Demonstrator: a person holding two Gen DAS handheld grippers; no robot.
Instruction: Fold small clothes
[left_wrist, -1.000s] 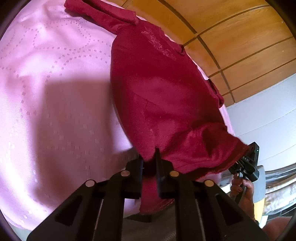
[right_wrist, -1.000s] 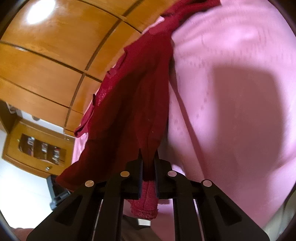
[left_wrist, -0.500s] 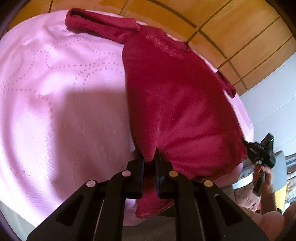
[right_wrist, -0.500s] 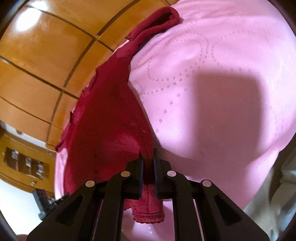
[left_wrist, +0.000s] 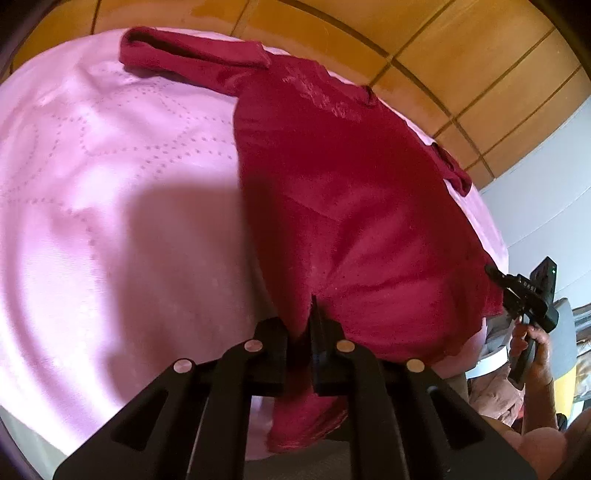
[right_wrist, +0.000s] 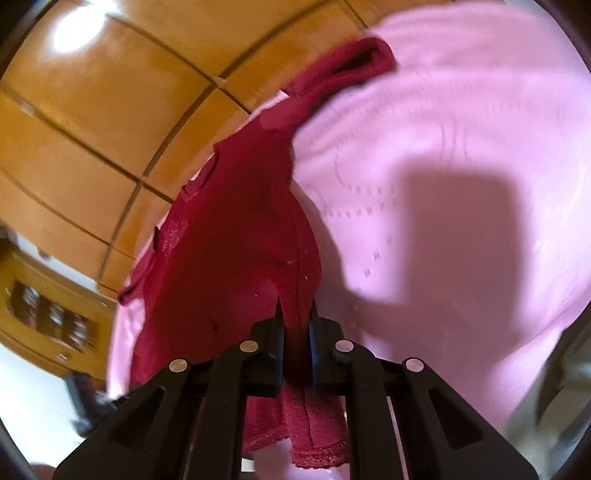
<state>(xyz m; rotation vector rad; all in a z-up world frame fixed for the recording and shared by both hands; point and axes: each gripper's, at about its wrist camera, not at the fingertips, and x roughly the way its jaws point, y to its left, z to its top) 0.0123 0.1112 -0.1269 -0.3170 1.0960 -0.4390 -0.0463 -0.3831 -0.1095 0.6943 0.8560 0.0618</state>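
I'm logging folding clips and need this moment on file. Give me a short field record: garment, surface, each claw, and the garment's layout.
garment: dark red top
surface: pink cloth with a dotted pattern
left claw: shut on the top's hem corner
right claw: shut on the other hem corner
layout: body spread flat on the cloth, one sleeve stretched out at the far end
background: wooden panels beyond the cloth
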